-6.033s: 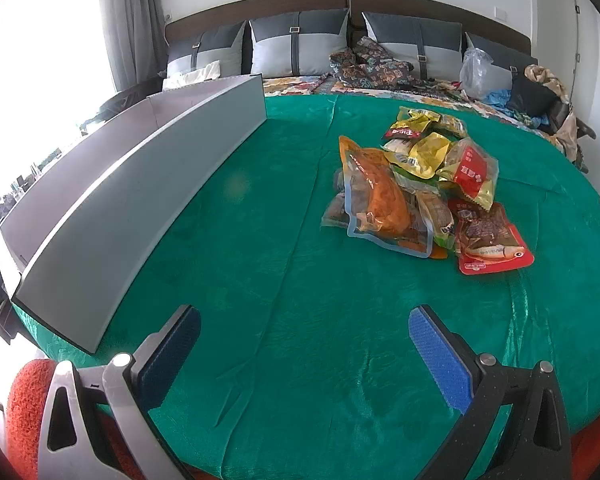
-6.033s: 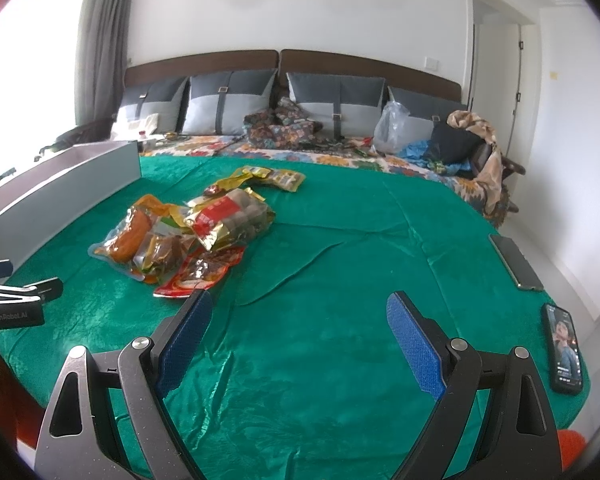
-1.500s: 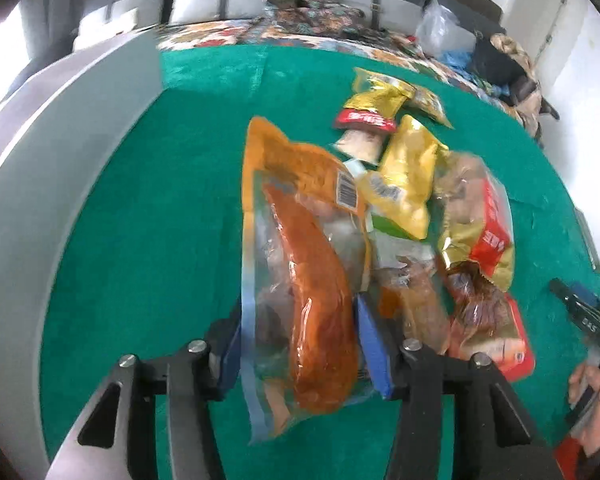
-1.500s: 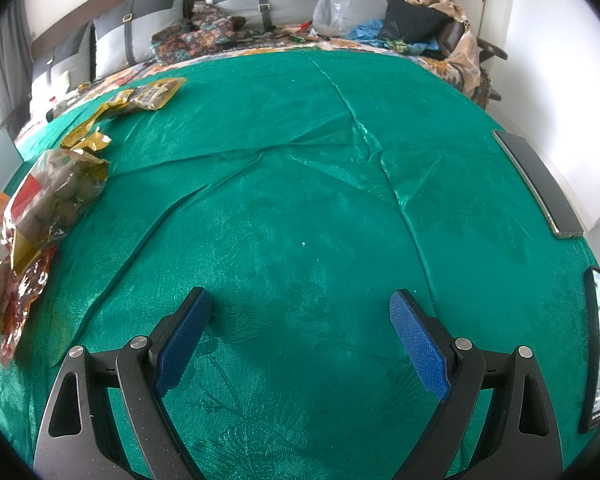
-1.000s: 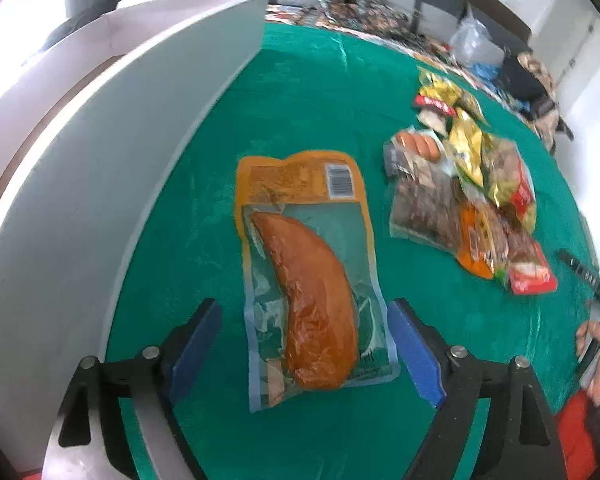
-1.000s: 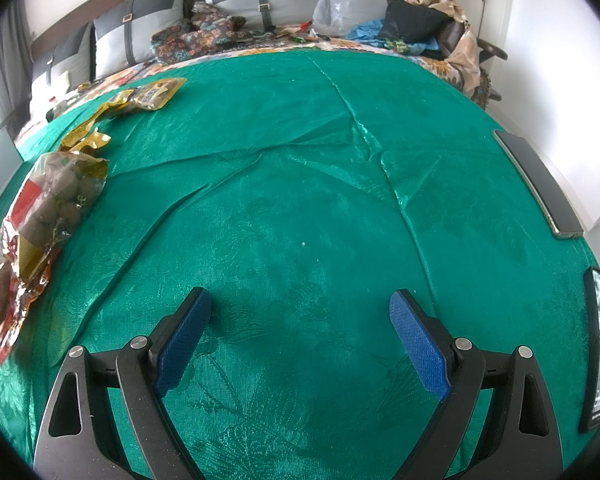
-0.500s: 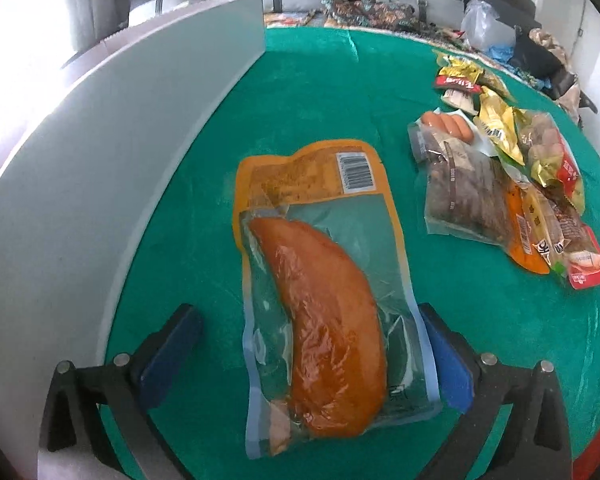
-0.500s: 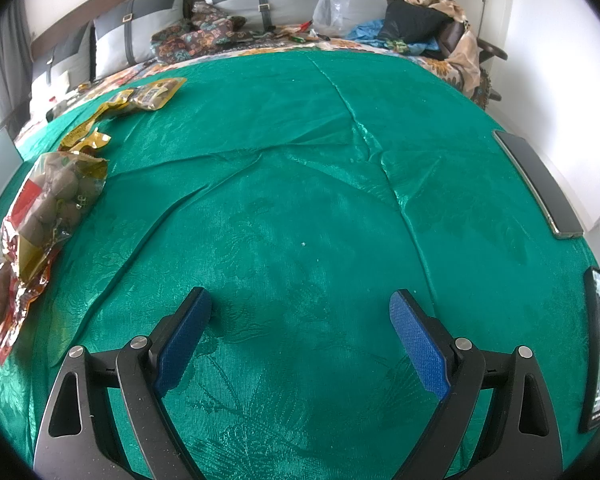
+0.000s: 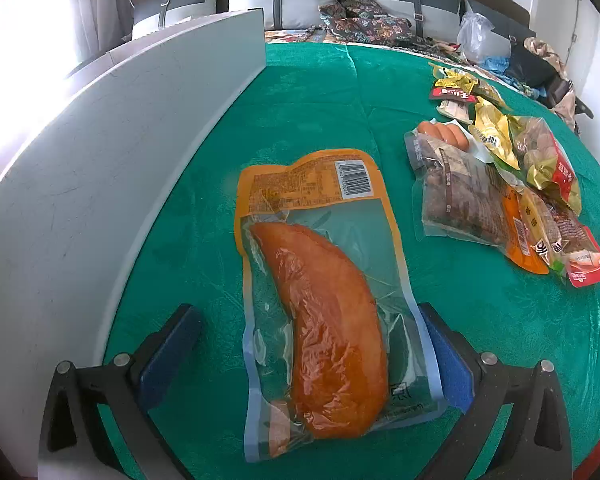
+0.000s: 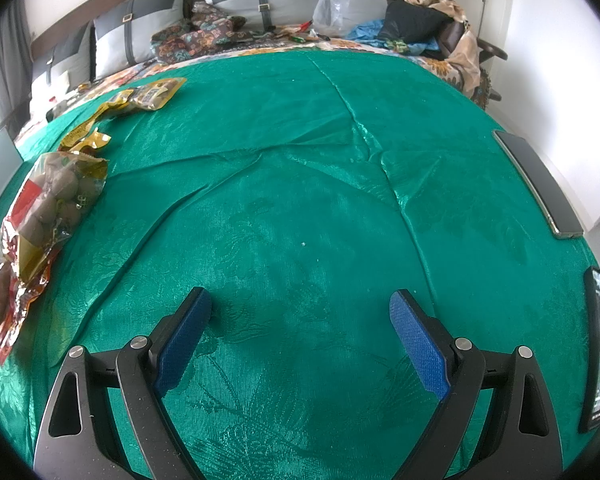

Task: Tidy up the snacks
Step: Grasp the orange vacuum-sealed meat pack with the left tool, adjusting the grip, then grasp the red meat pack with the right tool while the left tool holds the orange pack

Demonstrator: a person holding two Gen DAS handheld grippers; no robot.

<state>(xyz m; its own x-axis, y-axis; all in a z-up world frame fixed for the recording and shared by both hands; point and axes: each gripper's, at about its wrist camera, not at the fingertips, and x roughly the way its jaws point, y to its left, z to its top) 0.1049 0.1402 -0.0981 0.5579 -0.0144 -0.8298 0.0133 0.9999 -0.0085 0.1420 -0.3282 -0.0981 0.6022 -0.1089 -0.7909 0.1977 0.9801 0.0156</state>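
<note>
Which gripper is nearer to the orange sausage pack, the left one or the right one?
Left. The left gripper is open astride the orange sausage pack; the right gripper is open over bare green cloth, pack unseen.

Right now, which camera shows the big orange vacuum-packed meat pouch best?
The left wrist view: the orange meat pouch lies flat on the green cloth, fully visible between the open left tool pads. The right wrist view does not show it at all.

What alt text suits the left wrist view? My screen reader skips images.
A clear vacuum pouch with an orange top holding an orange-brown meat piece lies flat on the green tablecloth between the open blue-padded left gripper. A tall grey panel stands left; mixed snack packets lie right.
</note>
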